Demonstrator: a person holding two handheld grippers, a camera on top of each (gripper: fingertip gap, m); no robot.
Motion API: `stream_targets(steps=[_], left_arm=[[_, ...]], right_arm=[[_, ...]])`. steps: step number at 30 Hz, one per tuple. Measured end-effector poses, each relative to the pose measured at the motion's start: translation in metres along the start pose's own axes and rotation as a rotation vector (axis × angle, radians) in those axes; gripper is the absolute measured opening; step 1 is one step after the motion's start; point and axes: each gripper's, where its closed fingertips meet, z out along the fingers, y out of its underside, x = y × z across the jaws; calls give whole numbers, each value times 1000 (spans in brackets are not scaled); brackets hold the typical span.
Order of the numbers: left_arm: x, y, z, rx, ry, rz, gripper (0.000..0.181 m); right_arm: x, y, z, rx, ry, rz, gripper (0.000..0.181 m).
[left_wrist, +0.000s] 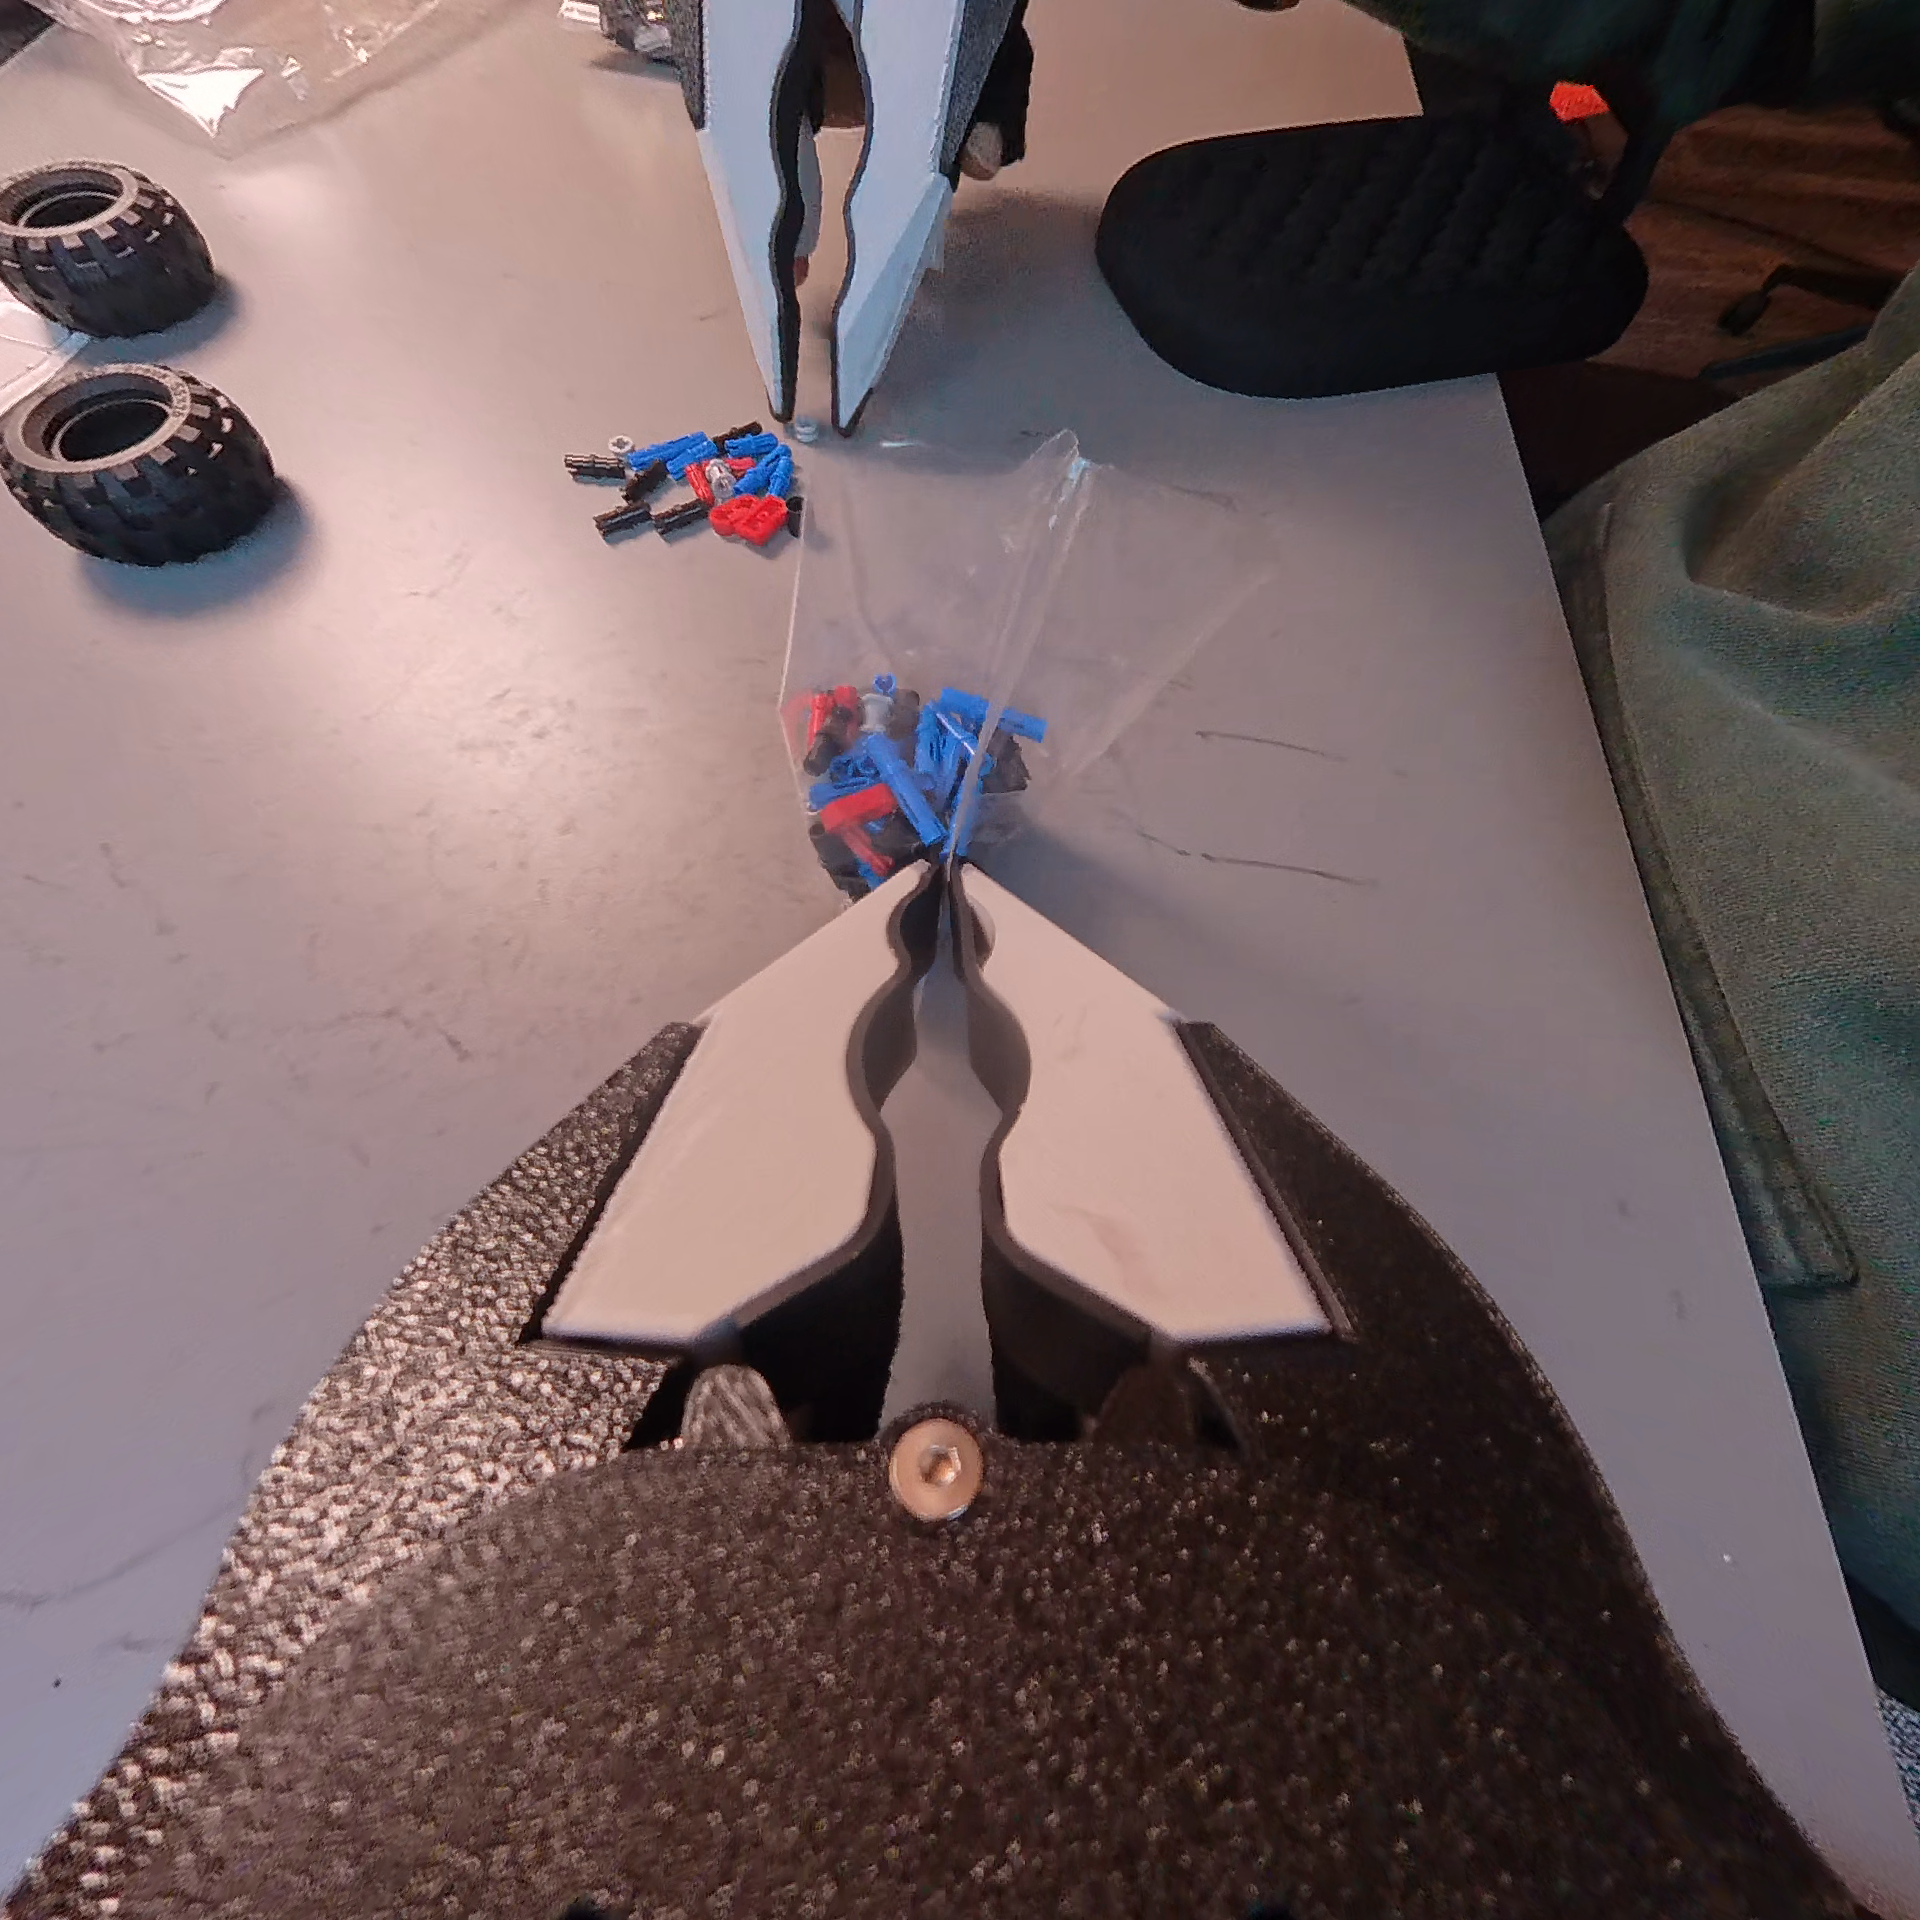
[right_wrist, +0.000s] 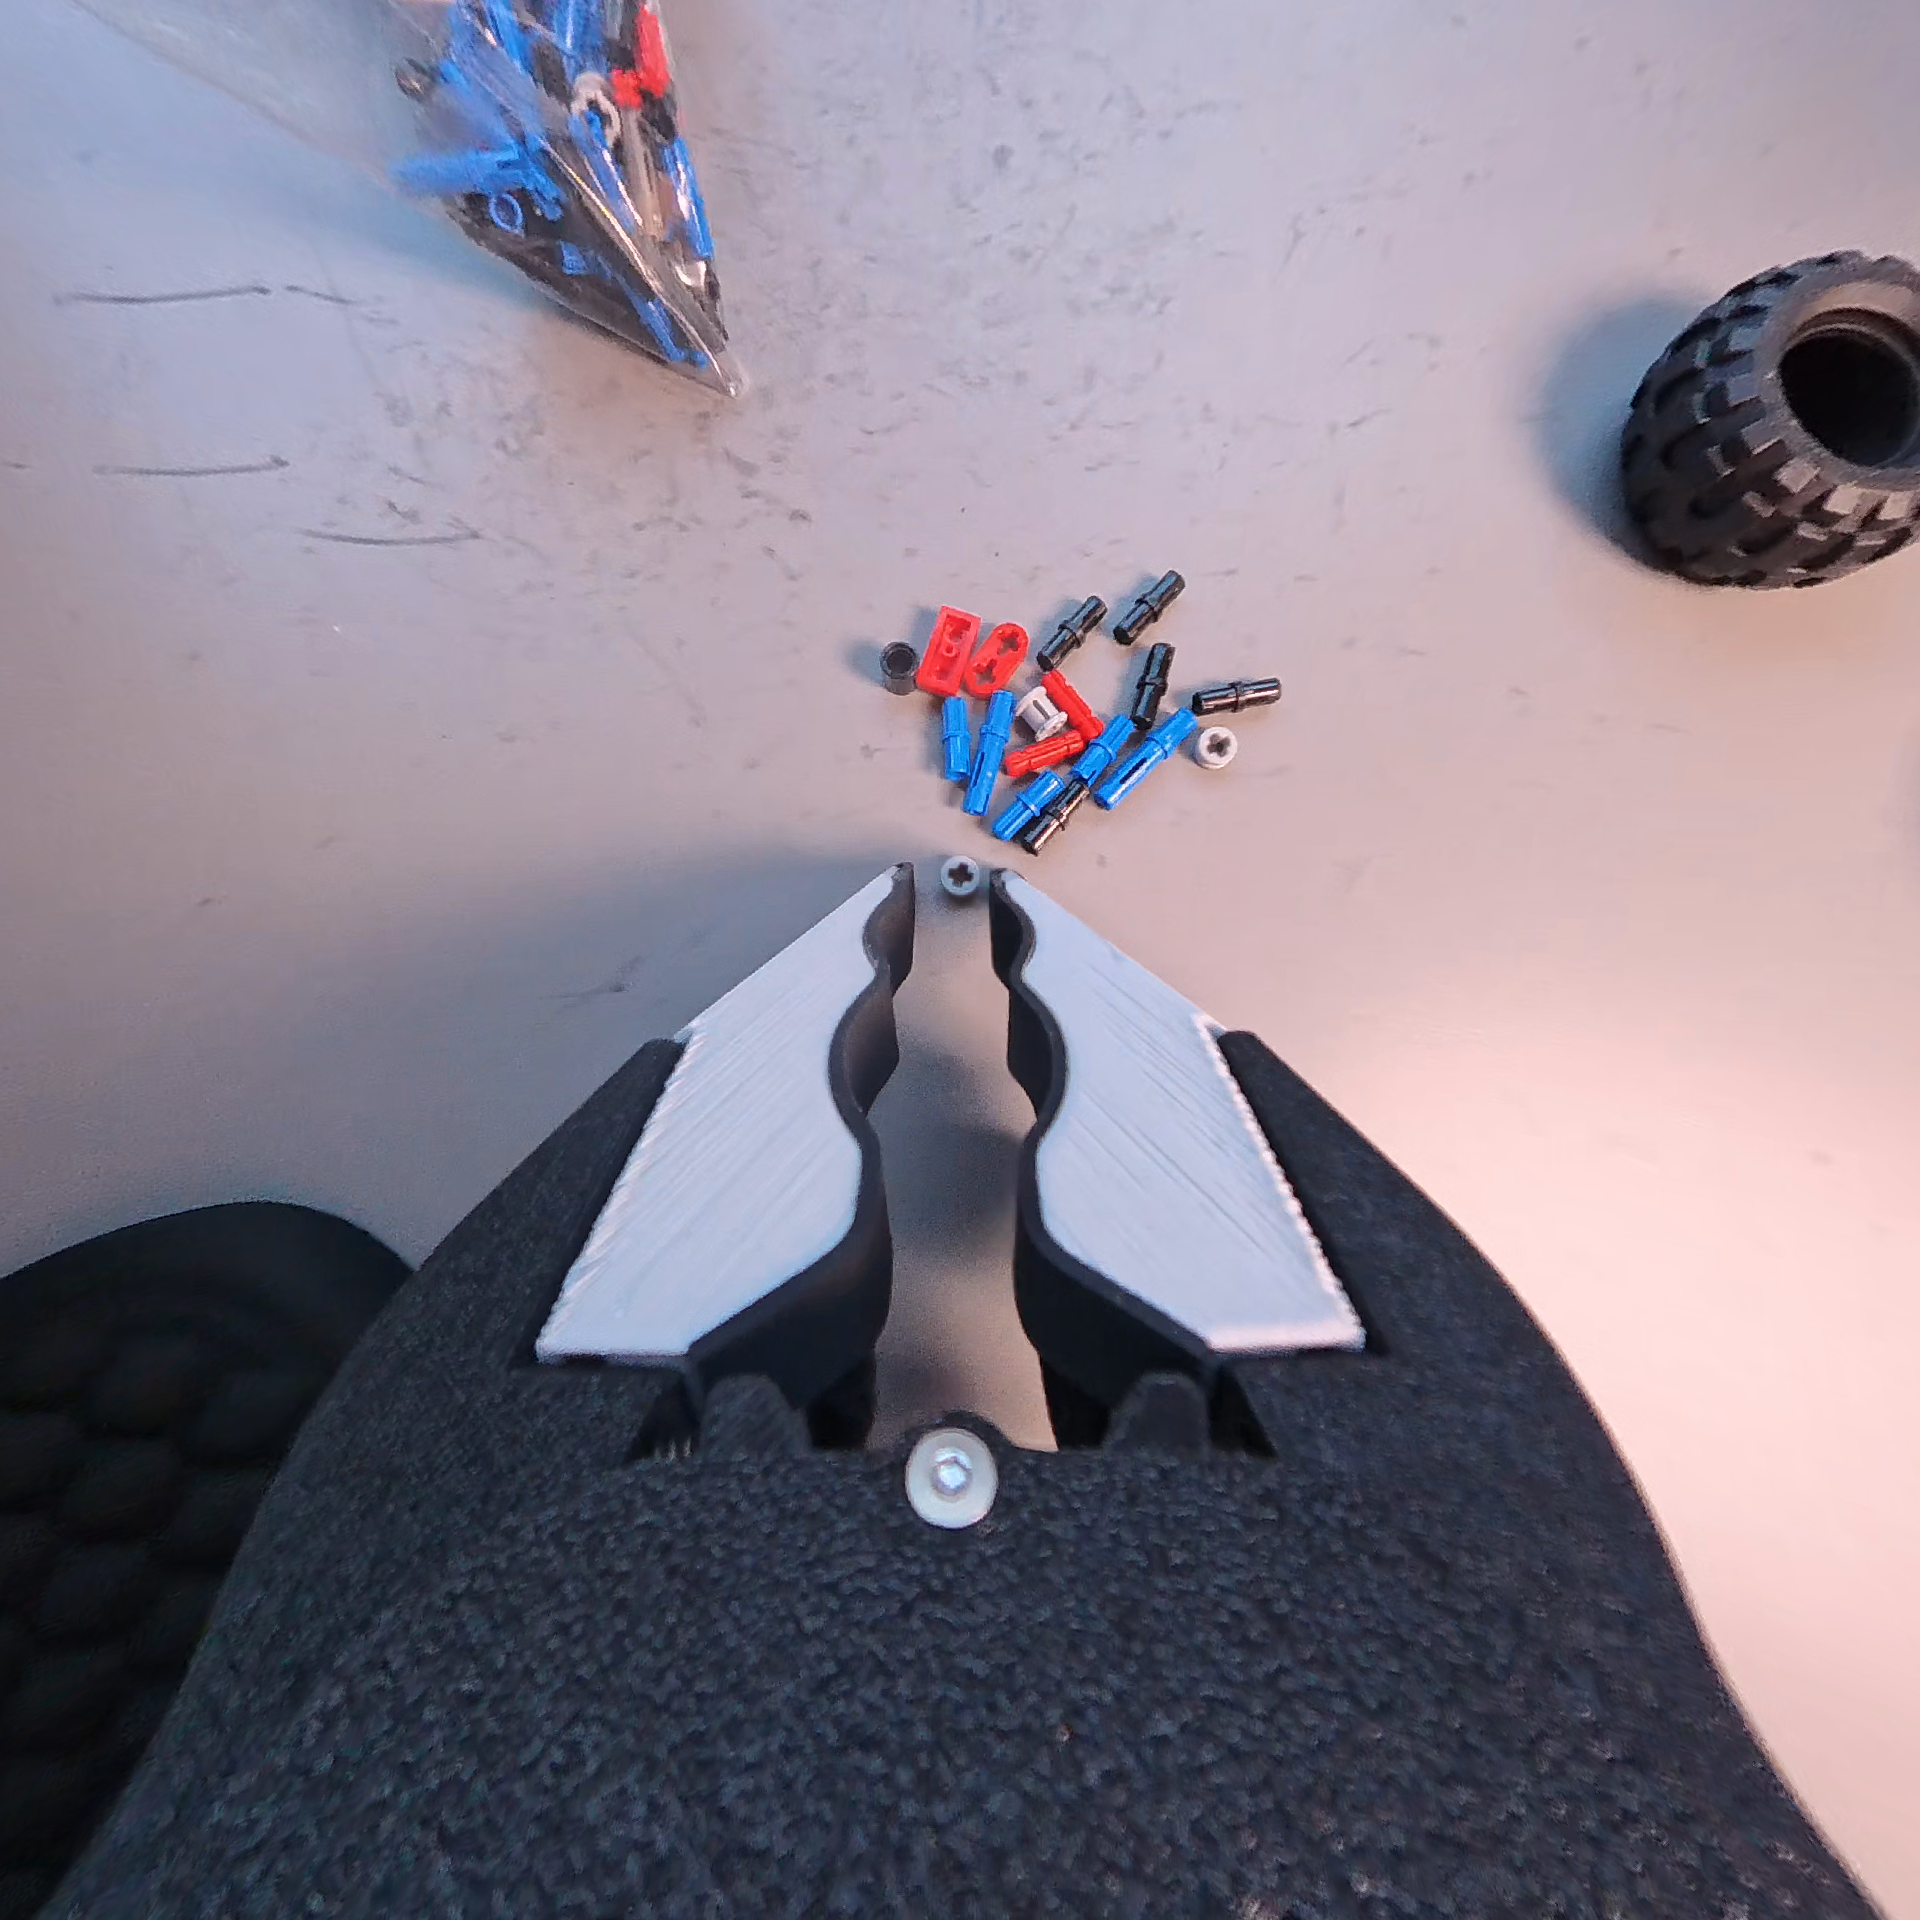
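Left gripper (left_wrist: 943, 868): tips pinched together on the clear plastic bag (left_wrist: 966, 623), clamping the film just beside the clump of blue, red and black pegs inside. Bag rises slack toward 12 o'clock from the tips.

Right gripper (right_wrist: 952, 875): jaws slightly parted, tips down at the grey table (right_wrist: 416, 935). A small grey round piece (right_wrist: 961, 874) lies between the fingertips; contact cannot be told.

Loose pile of small parts (right_wrist: 1070, 717) at 1 o'clock from the right tips, just beyond them: blue, red and black pegs, a red plate, grey bushes.

One black tyre (right_wrist: 1787, 426) at 2 o'clock in the right wrist view; two tyres (left_wrist: 135, 457) at 10 o'clock in the left wrist view, well apart from the pile.

Black padded chair seat (left_wrist: 1371, 249) off the table edge, 1 o'clock.
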Motion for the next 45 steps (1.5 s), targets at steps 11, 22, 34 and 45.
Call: stream_targets(steps=[11,22,34,45], left_arm=[[-3,0,-2,3,-5,-3,1],[-3,3,-7,-7,-11,12,1],[-2,3,-5,-10,-7,2,1],[-2,3,-5,-11,-4,0,1]], right_arm=[[-47,-118,-24,309,-125,-178,5],[-67,-156,-9,351,-160,-258,18],[-11,-34,18,4,-44,-131,13],[-13,-41,20,9,-47,-162,0]])
